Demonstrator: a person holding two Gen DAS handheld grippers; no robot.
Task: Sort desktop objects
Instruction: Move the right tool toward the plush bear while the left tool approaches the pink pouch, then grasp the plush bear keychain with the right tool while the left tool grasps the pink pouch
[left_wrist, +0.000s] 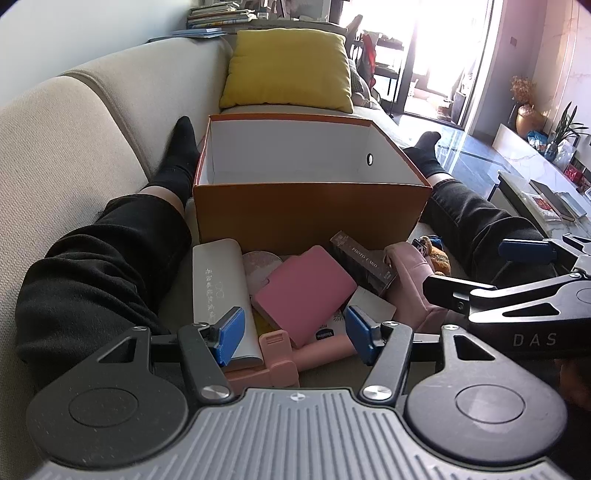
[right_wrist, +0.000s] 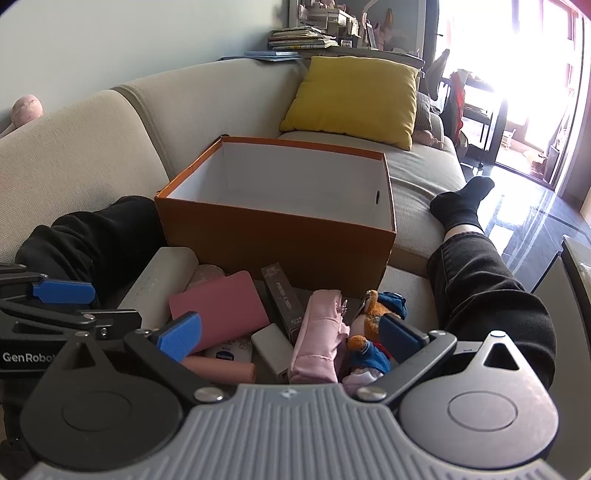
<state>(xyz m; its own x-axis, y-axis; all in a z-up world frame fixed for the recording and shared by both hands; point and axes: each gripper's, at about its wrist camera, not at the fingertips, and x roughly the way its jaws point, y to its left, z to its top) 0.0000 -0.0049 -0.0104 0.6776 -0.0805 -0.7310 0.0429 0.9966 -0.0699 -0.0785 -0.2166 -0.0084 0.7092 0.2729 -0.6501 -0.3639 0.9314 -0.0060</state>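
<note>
While the orange box (right_wrist: 273, 236) stands empty, every item lies heaped before it; left gripper (left_wrist: 291, 332) and right gripper (right_wrist: 291, 338) gape wide, holding nothing.

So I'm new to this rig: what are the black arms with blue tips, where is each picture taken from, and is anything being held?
Those are two handheld grippers, one in each of a person's hands, each with a fisheye camera looking along its fingers. One picture is from the left gripper, the other from the right gripper. Both are open and hold nothing. The person sits on a beige sofa, legs either side of an orange box whose visible inside looks empty. In front of it lies a pile: a pink case, a dark "Photo Card" box, pink cloth, a plush toy.
</note>
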